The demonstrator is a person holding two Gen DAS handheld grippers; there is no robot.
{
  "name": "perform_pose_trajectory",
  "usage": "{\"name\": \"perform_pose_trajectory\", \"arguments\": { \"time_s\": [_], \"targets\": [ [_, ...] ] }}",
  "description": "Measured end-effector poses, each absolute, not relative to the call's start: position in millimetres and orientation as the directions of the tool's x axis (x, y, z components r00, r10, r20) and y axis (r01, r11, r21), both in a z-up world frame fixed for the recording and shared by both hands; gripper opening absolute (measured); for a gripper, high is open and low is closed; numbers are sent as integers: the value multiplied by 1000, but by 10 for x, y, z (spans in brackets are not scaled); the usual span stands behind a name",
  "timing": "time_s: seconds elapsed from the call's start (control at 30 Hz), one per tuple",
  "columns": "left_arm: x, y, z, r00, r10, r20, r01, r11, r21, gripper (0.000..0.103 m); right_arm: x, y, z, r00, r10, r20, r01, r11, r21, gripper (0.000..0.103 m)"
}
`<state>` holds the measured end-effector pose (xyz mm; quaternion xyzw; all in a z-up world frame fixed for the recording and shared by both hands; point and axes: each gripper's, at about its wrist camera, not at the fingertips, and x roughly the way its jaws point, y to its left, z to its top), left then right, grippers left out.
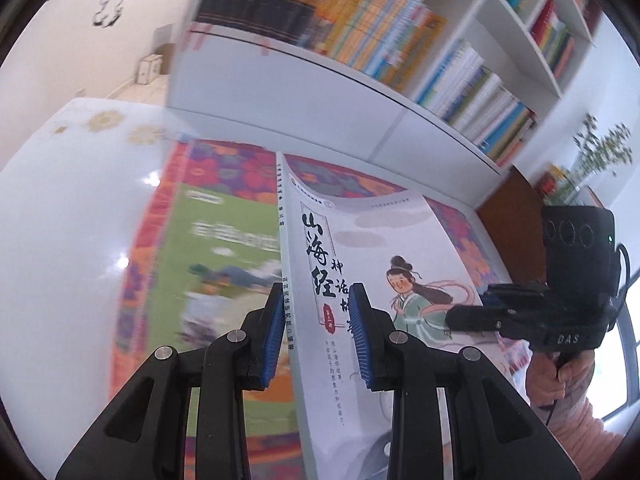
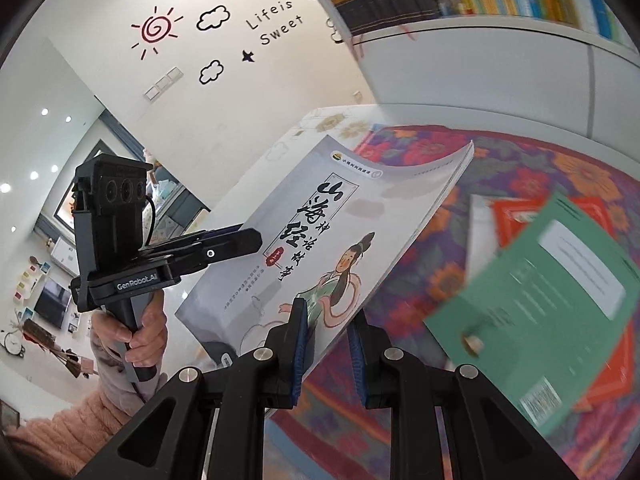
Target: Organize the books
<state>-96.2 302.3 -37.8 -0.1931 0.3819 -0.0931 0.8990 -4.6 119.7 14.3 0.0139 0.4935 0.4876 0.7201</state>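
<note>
White illustrated book held aloft, tilted, above blurred books.

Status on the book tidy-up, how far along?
Done: shelves already hold rows of books. In hand: both the left gripper and right gripper clamp the white book, lifted off the table. Left: green book and red book remain on the floral cloth.

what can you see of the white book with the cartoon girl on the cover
The white book is a thin glossy paperback with black brush-style characters and a cartoon girl in green robes. It is lifted off the floral cloth, tilted, its far corner curling. The left gripper clamps its spine edge and the right gripper its opposite edge, both blue-padded.
</note>
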Motion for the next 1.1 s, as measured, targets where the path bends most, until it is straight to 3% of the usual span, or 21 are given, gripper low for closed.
{"name": "perform_pose_trajectory", "arguments": {
  "time_s": [0.47,0.73,0.93,1.1],
  "targets": [
    [-714,3562,-907,616,-209,-760,-109,932,-345,27,154,2043,-383,-20,681,-732,-658,542,523,20],
    [-685,3454,-920,608,-82,-790,-119,974,-192,28,235,2025,-524,-22,662,-749,-613,583,533,20],
    [-695,3483,-943,614,-88,-784,-130,969,-211,29,240,1987,-518,-16,665,-747,-598,592,540,21],
    [-724,3450,-906,614,-9,-789,-165,976,-139,31,235,1994,-507,-10,659,-752,-585,606,539,22]
  ]
}}
